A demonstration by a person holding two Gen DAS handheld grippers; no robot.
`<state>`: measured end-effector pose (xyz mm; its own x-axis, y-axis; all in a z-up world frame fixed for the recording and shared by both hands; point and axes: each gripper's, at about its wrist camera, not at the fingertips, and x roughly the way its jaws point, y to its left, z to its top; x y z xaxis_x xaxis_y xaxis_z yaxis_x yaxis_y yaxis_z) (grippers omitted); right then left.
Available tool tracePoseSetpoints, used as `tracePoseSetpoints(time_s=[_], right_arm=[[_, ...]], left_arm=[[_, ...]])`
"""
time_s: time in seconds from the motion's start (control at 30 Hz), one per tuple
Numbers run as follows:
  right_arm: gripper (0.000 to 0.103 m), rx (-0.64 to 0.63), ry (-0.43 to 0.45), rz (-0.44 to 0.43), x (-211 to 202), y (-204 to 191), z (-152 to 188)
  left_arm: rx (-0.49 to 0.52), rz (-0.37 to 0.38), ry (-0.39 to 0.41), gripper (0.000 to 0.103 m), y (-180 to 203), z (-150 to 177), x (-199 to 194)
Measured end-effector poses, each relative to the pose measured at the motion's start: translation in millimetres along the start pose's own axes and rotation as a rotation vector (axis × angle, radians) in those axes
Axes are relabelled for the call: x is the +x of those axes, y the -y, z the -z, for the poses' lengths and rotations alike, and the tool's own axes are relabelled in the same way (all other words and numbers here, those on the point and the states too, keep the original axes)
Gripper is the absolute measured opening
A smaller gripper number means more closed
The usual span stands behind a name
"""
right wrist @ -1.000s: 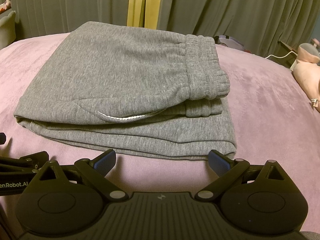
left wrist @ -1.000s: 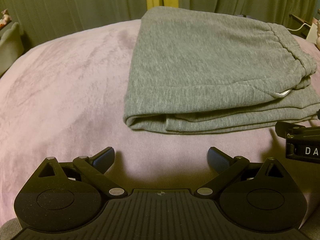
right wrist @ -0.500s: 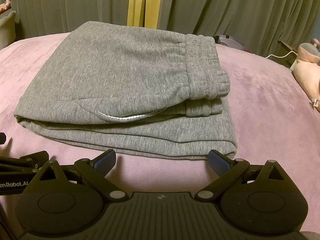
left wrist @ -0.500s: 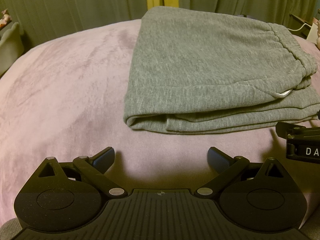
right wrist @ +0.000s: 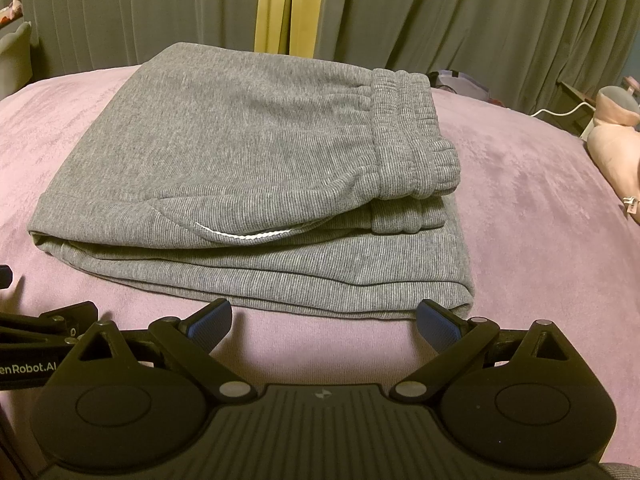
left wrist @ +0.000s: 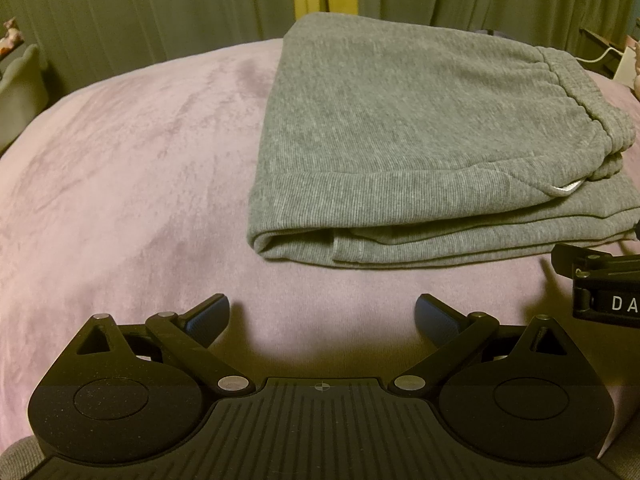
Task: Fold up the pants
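Note:
Grey pants (left wrist: 400, 140) lie folded in a thick stack on the pink bed cover (left wrist: 120, 184), elastic waistband at the right. In the right wrist view the pants (right wrist: 248, 168) fill the middle, waistband (right wrist: 408, 136) on top, a white pocket edge (right wrist: 244, 235) showing. My left gripper (left wrist: 322, 316) is open and empty, a little in front of the stack's near left corner. My right gripper (right wrist: 324, 322) is open and empty, just in front of the stack's near right edge. Each gripper shows at the side of the other's view.
Green curtains (right wrist: 460, 12) with a yellow strip (right wrist: 284, 4) hang behind the bed. A pink plush toy (right wrist: 616, 148) lies at the right on the bed cover (right wrist: 540, 208). A white cable (right wrist: 560, 111) runs behind it. A pale container (left wrist: 20, 76) stands at the far left.

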<state>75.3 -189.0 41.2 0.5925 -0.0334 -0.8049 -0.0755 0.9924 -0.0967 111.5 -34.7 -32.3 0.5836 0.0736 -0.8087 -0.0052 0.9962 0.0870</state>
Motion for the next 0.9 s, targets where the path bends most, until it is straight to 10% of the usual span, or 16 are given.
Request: tracePoseSetpoints(time_s=[0.9], right_arm=[[0.099, -0.002, 0.000, -0.001, 0.2, 0.1, 0.8]], left_arm=[[0.008, -0.003, 0.006, 0.102, 0.4, -3.3, -0.4]])
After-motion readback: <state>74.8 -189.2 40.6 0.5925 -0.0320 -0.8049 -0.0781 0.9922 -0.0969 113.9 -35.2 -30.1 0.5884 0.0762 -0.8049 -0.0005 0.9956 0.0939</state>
